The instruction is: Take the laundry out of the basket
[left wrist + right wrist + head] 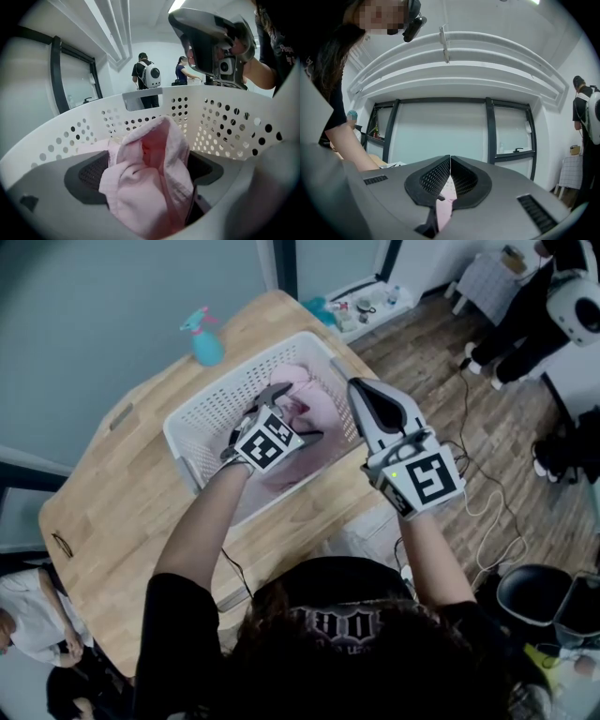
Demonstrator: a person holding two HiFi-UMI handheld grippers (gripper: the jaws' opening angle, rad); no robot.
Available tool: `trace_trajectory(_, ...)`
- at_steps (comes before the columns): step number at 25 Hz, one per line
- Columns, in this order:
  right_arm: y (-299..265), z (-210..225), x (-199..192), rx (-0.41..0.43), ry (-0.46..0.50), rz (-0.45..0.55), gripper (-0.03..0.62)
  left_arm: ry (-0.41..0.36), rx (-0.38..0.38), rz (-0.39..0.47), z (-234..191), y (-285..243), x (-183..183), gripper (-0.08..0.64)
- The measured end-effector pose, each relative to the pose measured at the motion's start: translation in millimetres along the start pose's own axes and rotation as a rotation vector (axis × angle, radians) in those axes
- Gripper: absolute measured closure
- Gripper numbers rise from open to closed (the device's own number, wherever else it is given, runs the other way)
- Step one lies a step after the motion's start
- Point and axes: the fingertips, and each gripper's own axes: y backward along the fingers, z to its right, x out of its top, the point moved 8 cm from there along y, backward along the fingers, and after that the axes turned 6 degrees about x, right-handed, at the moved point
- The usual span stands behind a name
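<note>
A white perforated laundry basket (187, 423) stands on the wooden table (112, 521) with pink laundry (319, 409) inside it. My left gripper (281, 401) reaches down into the basket. In the left gripper view its jaws stand wide open (150, 176), and a bunched pink cloth (154, 154) rises between the dark pads (91, 173) without being pressed; the basket wall (225, 131) curves behind. My right gripper (361, 392) hovers level above the basket's right rim, jaws shut (450, 161) and nothing gripped. A strip of pink shows low through the gap behind its tips.
A blue spray bottle (203, 341) stands on the table beyond the basket. Cables (483, 507) trail over the wood floor at right, near a black bin (530, 594). People stand in the background (147, 77), and one sits at lower left (28, 615).
</note>
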Motion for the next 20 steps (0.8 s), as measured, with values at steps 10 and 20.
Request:
trace_trajectory(10,-2.4,-2.2,2.1,0.004,0.013,0.015,0.565,0.009,0.03,0.005,-6.4,-3.7,-1.1,0.167)
trace_trajectory(20,5.3,-5.2,2.7,-0.018,0.013,0.008,0.565,-0.017,0.034,0.019,-5.4,3.0,6.6,0.45)
